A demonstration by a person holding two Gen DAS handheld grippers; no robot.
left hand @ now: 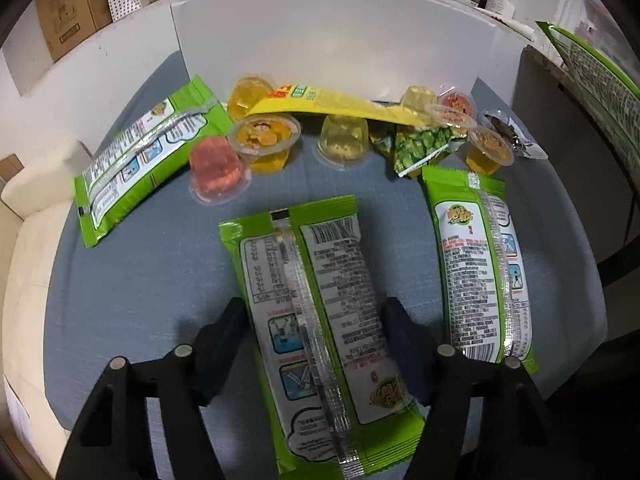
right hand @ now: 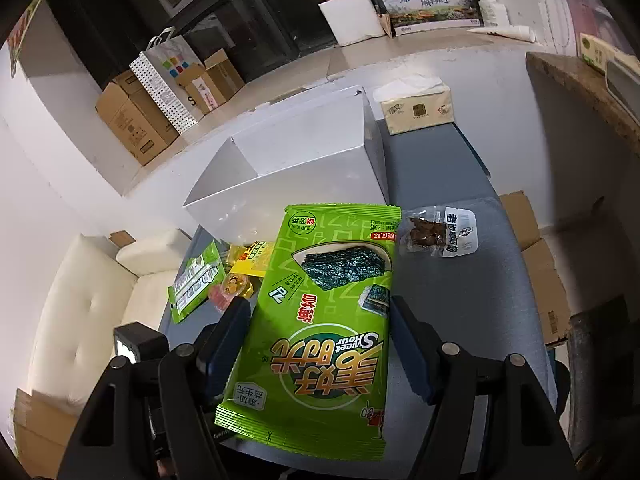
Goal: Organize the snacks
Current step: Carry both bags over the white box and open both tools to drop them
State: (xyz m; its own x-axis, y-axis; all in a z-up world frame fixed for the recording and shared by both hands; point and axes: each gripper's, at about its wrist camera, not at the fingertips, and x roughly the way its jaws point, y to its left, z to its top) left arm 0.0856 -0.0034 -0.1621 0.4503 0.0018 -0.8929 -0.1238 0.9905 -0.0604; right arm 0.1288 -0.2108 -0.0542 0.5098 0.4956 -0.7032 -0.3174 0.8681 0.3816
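Observation:
My left gripper (left hand: 316, 316) straddles a green seaweed packet (left hand: 320, 320) lying back-up on the blue-grey table (left hand: 140, 280); its fingers touch the packet's sides. My right gripper (right hand: 316, 320) is shut on another green seaweed packet (right hand: 320, 320) and holds it above the table, printed front up; this packet also shows at the right edge of the left wrist view (left hand: 592, 72). Two more green packets (left hand: 480, 268) (left hand: 140, 160) lie on the table. Several jelly cups (left hand: 264, 140), a yellow packet (left hand: 332, 100) and small green-patterned wrappers (left hand: 420, 144) lie by an open white box (right hand: 300, 152).
A dark snack bag (right hand: 440, 232) lies on the table to the right. A tissue pack (right hand: 416, 108) stands behind the white box. A cream sofa (right hand: 80, 300) is at the left. Cardboard boxes (right hand: 136, 120) stand on the floor.

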